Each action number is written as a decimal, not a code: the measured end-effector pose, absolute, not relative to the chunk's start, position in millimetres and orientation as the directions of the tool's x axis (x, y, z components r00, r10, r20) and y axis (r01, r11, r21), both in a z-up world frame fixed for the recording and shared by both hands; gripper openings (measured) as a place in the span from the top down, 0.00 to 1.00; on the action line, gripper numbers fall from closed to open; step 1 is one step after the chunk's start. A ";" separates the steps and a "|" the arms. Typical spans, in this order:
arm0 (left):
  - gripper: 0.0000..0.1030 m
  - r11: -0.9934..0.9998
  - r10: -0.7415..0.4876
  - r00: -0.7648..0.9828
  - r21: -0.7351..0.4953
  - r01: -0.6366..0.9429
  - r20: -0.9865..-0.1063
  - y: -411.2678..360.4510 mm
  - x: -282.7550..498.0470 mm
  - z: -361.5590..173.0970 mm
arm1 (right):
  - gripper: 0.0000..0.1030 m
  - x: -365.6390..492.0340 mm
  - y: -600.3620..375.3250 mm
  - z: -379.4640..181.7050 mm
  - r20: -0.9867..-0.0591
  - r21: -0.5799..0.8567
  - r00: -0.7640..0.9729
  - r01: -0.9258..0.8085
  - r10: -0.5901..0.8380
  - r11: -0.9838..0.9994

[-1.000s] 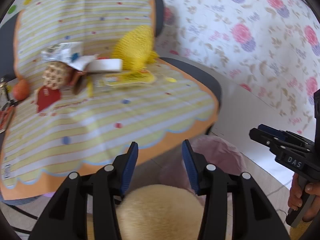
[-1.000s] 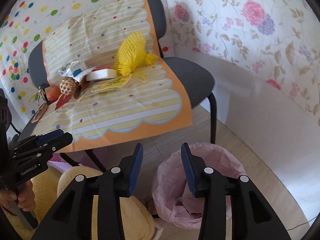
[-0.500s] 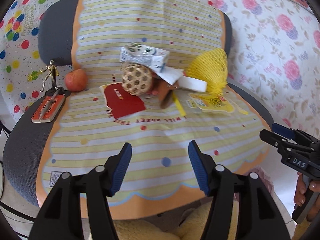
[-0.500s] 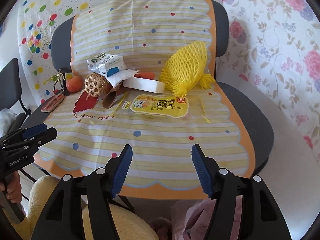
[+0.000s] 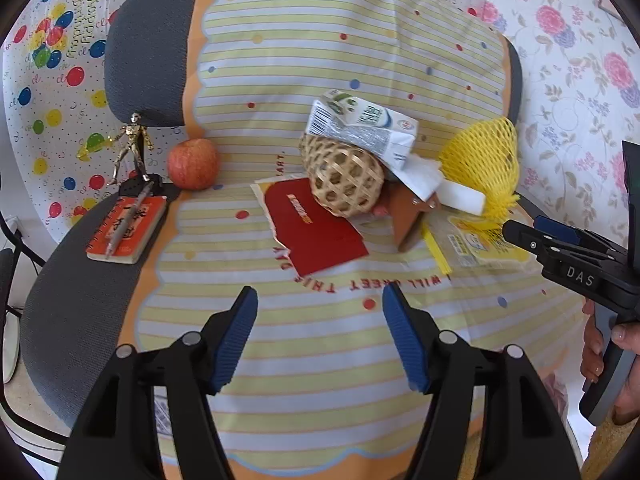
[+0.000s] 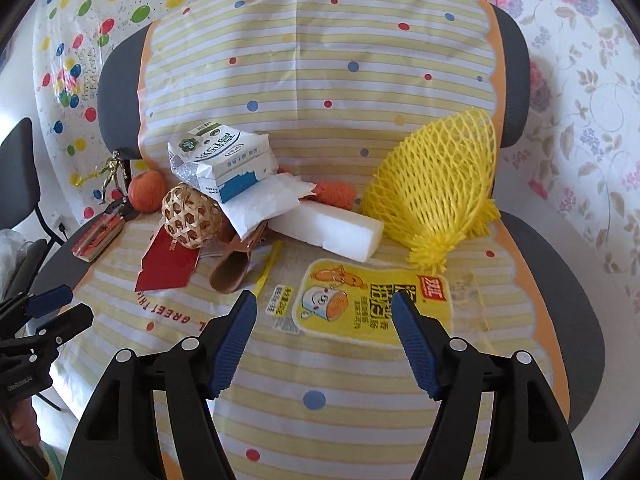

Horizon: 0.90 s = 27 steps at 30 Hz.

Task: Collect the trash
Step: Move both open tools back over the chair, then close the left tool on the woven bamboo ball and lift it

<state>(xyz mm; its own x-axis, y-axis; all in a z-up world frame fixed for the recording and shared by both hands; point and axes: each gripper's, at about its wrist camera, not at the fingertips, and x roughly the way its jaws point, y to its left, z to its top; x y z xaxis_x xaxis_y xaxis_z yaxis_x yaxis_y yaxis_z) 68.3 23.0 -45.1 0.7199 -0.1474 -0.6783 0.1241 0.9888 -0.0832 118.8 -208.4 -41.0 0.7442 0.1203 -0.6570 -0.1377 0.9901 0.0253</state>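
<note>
A heap of trash lies on a striped sheet [image 5: 320, 380] over a grey chair. It holds a milk carton [image 5: 368, 128], crumpled white paper [image 6: 266, 200], a white foam block [image 6: 328, 230], yellow foam netting [image 6: 440, 184], a yellow snack wrapper [image 6: 360, 306], a torn red card [image 5: 316, 232] and a brown cardboard piece [image 6: 234, 266]. My left gripper [image 5: 320, 312] hovers before the red card, jaws opening, nothing between them. My right gripper [image 6: 324, 320] hangs over the snack wrapper, jaws opening, also empty.
A woven rattan ball [image 5: 344, 184], an apple [image 5: 193, 163], a gold figurine [image 5: 130, 148] and an orange notebook with a pen [image 5: 128, 230] also rest on the chair. Patterned cloths hang behind. Another dark chair [image 6: 18, 176] stands at the left.
Both views swung from the pink bin bag on the floor up onto the chair seat and closed in on the trash heap. Both pairs of jaws widened.
</note>
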 end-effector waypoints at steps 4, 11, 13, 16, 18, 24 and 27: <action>0.36 0.990 -0.135 0.723 -0.071 0.118 -0.678 26.6 80.3 -39.3 | 0.31 137.8 -201.2 -37.0 -0.650 0.043 0.744 -0.166 0.154 0.985; 0.18 0.985 -0.160 0.739 -0.060 0.161 -0.655 5.1 108.2 -22.0 | 0.30 133.0 -216.2 -26.3 -0.624 0.027 0.776 -0.097 0.092 0.995; 0.18 0.983 -0.159 0.746 -0.037 0.178 -0.646 -13.7 120.2 -18.8 | 0.30 127.1 -227.1 -27.0 -0.622 0.040 0.778 -0.080 0.087 0.996; 0.18 0.981 -0.173 0.743 -0.046 0.189 -0.647 -32.2 140.0 -17.0 | 0.30 118.4 -244.8 -27.7 -0.622 0.067 0.778 -0.056 0.086 0.996; 0.18 0.982 -0.177 0.749 -0.058 0.183 -0.639 -43.1 153.6 -16.3 | 0.30 113.5 -255.2 -27.5 -0.622 0.078 0.778 -0.044 0.083 0.996; 0.18 0.982 -0.183 0.734 -0.091 0.163 -0.654 -63.3 185.3 -23.3 | 0.28 106.6 -276.2 -27.6 -0.617 0.096 0.783 -0.026 0.080 0.995; 0.19 0.990 -0.131 0.734 -0.044 0.137 -0.666 -74.3 198.8 -28.4 | 0.28 106.8 -284.0 -29.4 -0.617 0.110 0.782 -0.020 0.084 0.994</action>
<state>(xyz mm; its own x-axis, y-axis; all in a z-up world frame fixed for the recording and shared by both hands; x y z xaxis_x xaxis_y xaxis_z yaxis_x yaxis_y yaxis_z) 198.8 -74.3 -28.4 0.7342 -0.1312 -0.6661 0.1371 0.9896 -0.0438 106.8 -284.0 -29.4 0.7823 0.0838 -0.6173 -0.0199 0.9938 0.1097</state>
